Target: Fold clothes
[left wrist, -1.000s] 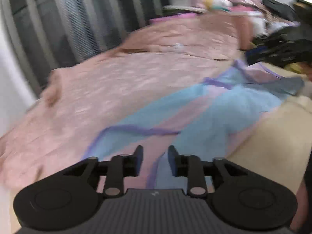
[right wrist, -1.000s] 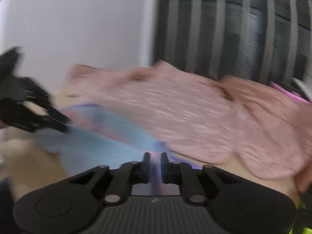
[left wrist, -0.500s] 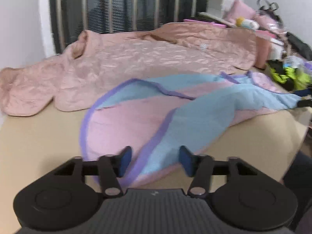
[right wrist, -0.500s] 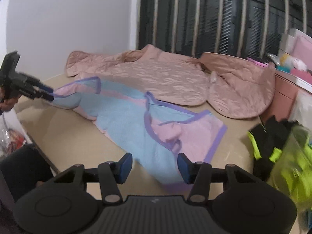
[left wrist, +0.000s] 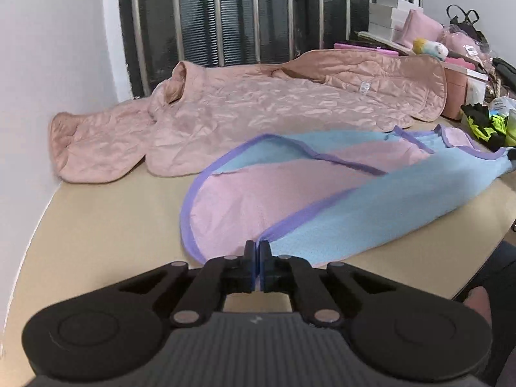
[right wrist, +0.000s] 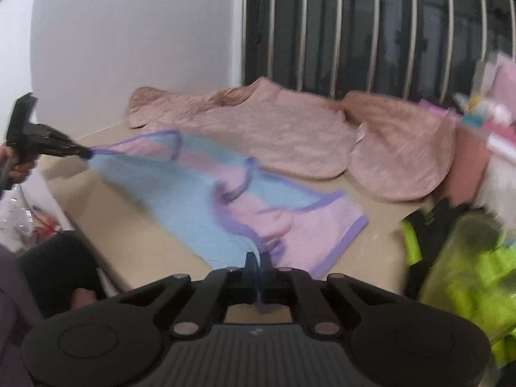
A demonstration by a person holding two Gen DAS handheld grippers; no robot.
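The right wrist view is smeared, so at its right edge we can only make out a neon-yellow heap (right wrist: 464,271). Our garment (left wrist: 322,200), blue and pink with purple trim, lies across the middle of the beige table (left wrist: 96,225), in front of a pink quilted jacket (left wrist: 258,113). At bottom centre, our left gripper (left wrist: 257,251) is pinched tight on the garment's near hem. Our right gripper (right wrist: 257,262) is likewise clamped on its purple edge, the cloth drawn between them.
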